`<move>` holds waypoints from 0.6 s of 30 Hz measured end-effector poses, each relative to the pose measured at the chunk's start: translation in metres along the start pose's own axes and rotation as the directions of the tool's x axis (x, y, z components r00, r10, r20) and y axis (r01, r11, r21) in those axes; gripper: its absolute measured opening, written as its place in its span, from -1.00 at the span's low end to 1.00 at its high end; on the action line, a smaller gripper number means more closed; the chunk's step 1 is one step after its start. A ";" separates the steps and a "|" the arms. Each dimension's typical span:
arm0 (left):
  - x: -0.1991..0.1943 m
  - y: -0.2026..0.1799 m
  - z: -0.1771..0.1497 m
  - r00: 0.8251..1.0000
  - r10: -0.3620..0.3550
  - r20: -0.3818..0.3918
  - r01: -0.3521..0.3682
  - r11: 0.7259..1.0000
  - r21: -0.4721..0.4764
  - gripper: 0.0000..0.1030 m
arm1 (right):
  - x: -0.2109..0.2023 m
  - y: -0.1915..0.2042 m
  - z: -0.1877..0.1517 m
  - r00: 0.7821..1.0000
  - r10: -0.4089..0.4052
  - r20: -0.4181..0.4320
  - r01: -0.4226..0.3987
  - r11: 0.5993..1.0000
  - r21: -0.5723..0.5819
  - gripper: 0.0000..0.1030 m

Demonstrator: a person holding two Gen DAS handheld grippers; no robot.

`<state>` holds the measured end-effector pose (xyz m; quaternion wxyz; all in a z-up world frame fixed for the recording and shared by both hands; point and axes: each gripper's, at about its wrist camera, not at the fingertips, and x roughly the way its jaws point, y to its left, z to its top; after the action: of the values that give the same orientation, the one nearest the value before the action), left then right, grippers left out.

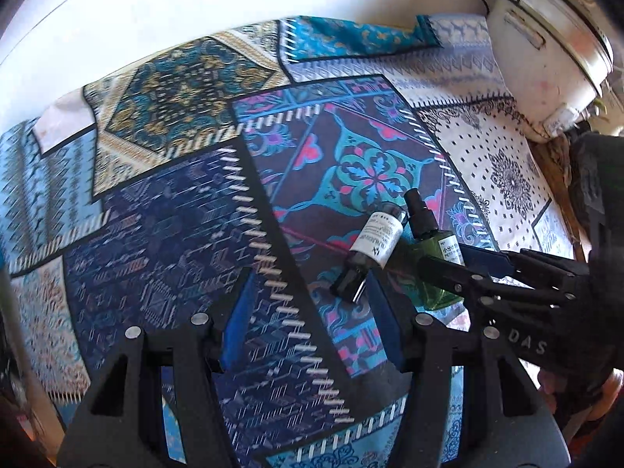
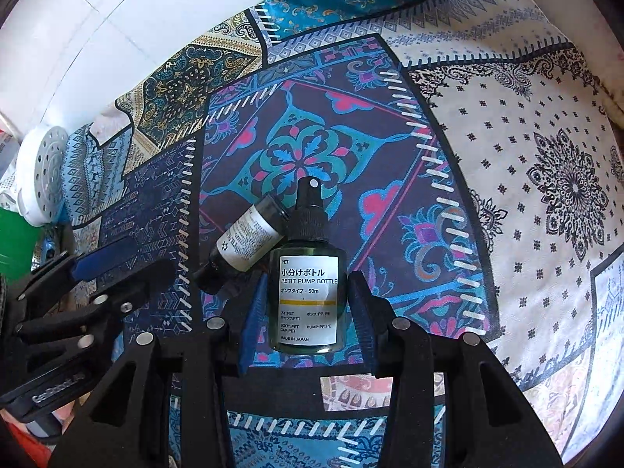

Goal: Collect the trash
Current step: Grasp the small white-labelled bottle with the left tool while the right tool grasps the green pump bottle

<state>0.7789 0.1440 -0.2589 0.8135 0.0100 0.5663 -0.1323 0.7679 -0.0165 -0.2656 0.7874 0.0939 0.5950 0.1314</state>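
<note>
Green plastic marks the target: the pump bottle (image 2: 308, 292) lies on the patchwork cloth (image 2: 507, 195) between the spread fingers of the right tongs (image 2: 308, 308), not yet pinched. A white-labelled vial (image 2: 245, 241) lies touching its left shoulder. The left tongs (image 1: 308, 312) hang open and empty nearby. The step looks like grasping; next, closing squarely on the bottle without nudging the vial.

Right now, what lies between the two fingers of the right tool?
In the right wrist view, the green pump bottle lies between the right tool's fingers, with a narrow gap at each side. The smaller white-labelled bottle lies outside, against its left shoulder.
</note>
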 end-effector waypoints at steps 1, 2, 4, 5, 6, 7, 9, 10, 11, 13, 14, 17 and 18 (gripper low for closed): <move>0.004 -0.004 0.002 1.000 -0.010 -0.005 0.010 1.000 0.009 0.10 | -0.001 -0.001 0.000 1.000 -0.013 0.003 0.013 1.000 -0.007 -0.25; 0.010 -0.007 0.005 1.000 -0.026 -0.014 0.027 0.999 0.017 0.10 | -0.003 -0.002 -0.001 1.000 -0.030 0.006 0.030 0.999 -0.016 -0.25; 0.020 -0.014 0.010 0.998 -0.058 -0.038 0.060 0.998 0.032 0.10 | -0.006 -0.007 -0.002 0.998 -0.055 0.012 0.056 0.998 -0.016 -0.25; 0.024 -0.018 0.013 0.997 -0.067 -0.047 0.069 0.997 0.040 0.10 | -0.008 -0.012 -0.004 0.998 -0.057 0.012 0.057 0.998 -0.007 -0.25; 0.029 -0.022 0.014 0.996 -0.074 -0.055 0.077 0.996 0.049 0.10 | -0.009 -0.016 -0.005 0.998 -0.054 0.010 0.054 0.999 0.005 -0.25; 0.032 -0.025 0.016 0.995 -0.076 -0.060 0.079 0.995 0.056 0.10 | -0.011 -0.021 -0.007 0.999 -0.053 0.009 0.053 0.998 0.018 -0.25; 0.039 -0.029 0.018 0.995 -0.077 -0.070 0.082 0.994 0.067 0.10 | -0.017 -0.032 -0.010 0.998 -0.068 0.011 0.068 0.997 0.033 -0.25; 0.043 -0.031 0.020 0.995 -0.077 -0.070 0.082 0.994 0.068 0.09 | -0.019 -0.036 -0.012 0.997 -0.076 0.013 0.076 0.996 0.038 -0.25; 0.046 -0.033 0.021 0.994 -0.079 -0.069 0.084 0.994 0.070 0.01 | -0.021 -0.041 -0.013 0.997 -0.082 0.014 0.081 0.996 0.044 -0.25; 0.053 -0.036 0.022 0.995 -0.064 -0.079 0.070 0.994 0.079 -0.10 | -0.023 -0.047 -0.015 0.997 -0.077 0.016 0.076 0.995 0.063 -0.25; 0.052 -0.039 0.023 0.997 -0.052 -0.055 0.057 0.994 0.092 -0.12 | -0.024 -0.050 -0.016 0.997 -0.072 0.017 0.071 0.995 0.072 -0.25; 0.055 -0.045 0.025 0.998 -0.041 -0.052 0.047 0.994 0.104 -0.31 | -0.026 -0.053 -0.019 0.998 -0.066 0.024 0.064 0.995 0.078 -0.25; 0.056 -0.047 0.024 0.999 -0.032 -0.042 0.037 0.993 0.110 -0.33 | -0.026 -0.053 -0.020 0.997 -0.066 0.025 0.064 0.995 0.074 -0.25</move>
<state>0.8086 0.0831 -0.2954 0.7977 0.0478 0.5744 -0.1774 0.7474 -0.0754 -0.2636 0.7955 0.1050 0.5911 0.0824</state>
